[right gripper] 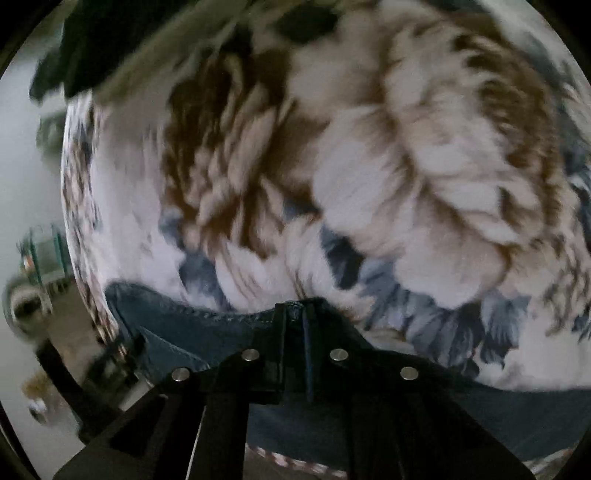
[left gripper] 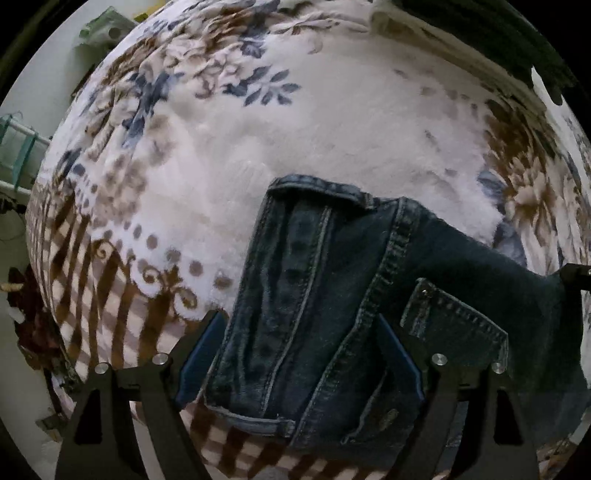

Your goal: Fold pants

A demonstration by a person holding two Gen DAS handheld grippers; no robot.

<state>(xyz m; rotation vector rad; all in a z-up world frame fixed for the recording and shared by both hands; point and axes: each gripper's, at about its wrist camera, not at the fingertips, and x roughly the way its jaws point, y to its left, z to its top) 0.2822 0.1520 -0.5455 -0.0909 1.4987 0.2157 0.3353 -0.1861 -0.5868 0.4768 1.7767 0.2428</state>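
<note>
Left wrist view: left gripper (left gripper: 303, 332) wide open, straddling jeans (left gripper: 314, 295); right gripper (right gripper: 295, 314) closed, pinching denim.

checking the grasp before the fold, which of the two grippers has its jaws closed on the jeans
The right gripper: its jaws are pressed together, pinching the edge of the jeans. The left gripper differs: its jaws stand wide apart on either side of the waistband, gripping nothing.

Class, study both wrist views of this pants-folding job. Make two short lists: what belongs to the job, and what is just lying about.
Belongs to the job:
jeans
left gripper, open over the jeans
right gripper, shut on the jeans
blanket they lie on

Just lying about:
dark cloth at the far edge of the blanket
green bag
rack
</note>
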